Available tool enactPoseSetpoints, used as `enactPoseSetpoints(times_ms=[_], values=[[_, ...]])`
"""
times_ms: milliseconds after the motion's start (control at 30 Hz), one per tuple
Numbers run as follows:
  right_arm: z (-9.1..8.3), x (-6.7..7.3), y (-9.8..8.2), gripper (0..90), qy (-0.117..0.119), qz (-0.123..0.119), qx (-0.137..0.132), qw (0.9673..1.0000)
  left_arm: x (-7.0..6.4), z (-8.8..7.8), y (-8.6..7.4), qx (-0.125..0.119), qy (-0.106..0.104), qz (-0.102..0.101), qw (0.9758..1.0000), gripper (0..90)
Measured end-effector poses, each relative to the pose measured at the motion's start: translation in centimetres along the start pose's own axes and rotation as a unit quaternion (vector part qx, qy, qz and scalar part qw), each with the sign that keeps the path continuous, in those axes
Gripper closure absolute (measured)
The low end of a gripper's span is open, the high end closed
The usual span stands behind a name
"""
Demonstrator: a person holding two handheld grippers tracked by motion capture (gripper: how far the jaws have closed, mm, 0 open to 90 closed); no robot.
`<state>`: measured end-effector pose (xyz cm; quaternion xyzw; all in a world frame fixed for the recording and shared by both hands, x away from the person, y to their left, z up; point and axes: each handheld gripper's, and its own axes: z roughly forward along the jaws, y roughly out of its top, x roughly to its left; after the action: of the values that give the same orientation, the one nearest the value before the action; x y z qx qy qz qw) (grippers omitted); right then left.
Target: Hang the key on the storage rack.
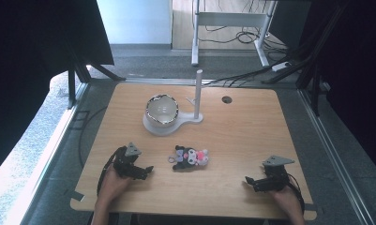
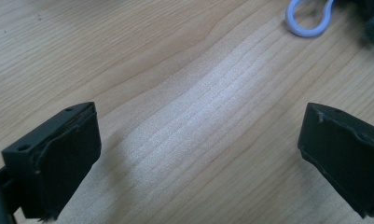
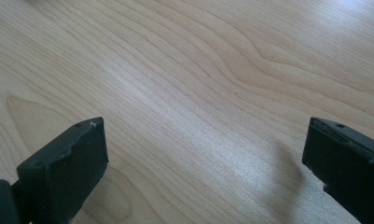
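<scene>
High view: the wooden table (image 1: 251, 140) carries four items of note, recorded from left to right.

The left gripper (image 1: 146, 171) lies low at the near left of the table, held in the person's left hand (image 1: 111, 183), its jaws pointing right toward the plush toy. In the left gripper view the two black jaws stand wide apart with bare wood between them; nothing is held. At the top right of that view a white ring (image 2: 309, 17) lies flat on the wood, with a dark fuzzy edge of the toy just beside it.

The plush toy (image 1: 191, 158), dark with white and pink parts, lies on its side near the middle of the table, between the two grippers and nearer the left one. It is apart from both. Its small ring sticks out on its left side, toward the left gripper.

Behind the toy, toward the far edge, a white stand (image 1: 172, 125) rests on the table. Its round base carries a shiny bowl (image 1: 161, 109), and an upright white post rises from its right end.

The right gripper (image 1: 249, 182) sits at the near right, in the person's right hand (image 1: 285, 197), well apart from the toy, jaws pointing left. In the right gripper view its jaws (image 3: 194, 158) are spread wide over bare wood grain, holding nothing.
</scene>
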<state>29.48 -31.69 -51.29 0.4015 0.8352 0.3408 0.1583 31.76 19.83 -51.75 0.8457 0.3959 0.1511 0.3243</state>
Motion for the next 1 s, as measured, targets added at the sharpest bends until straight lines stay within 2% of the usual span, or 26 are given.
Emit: enactPoseSetpoints(times_ms=[333, 733, 1000], values=[[-0.1, 0.3, 0.8, 1.2, 0.006, -0.008, 0.008, 0.9999, 0.3, -0.2, -0.2, -0.005, 0.000, -0.008, 1.0000, 0.0], [-0.1, 0.4, 2.1, 1.5, 0.014, -0.027, 0.025, 0.9992, 0.7, 0.2, -0.6, 0.003, -0.006, -0.018, 0.9998, 0.0], [-0.2, 0.3, 3.1, 1.5, 0.022, -0.040, 0.037, 0.9983, 0.8, 0.2, -0.6, 0.004, -0.008, -0.016, 0.9998, 0.0]])
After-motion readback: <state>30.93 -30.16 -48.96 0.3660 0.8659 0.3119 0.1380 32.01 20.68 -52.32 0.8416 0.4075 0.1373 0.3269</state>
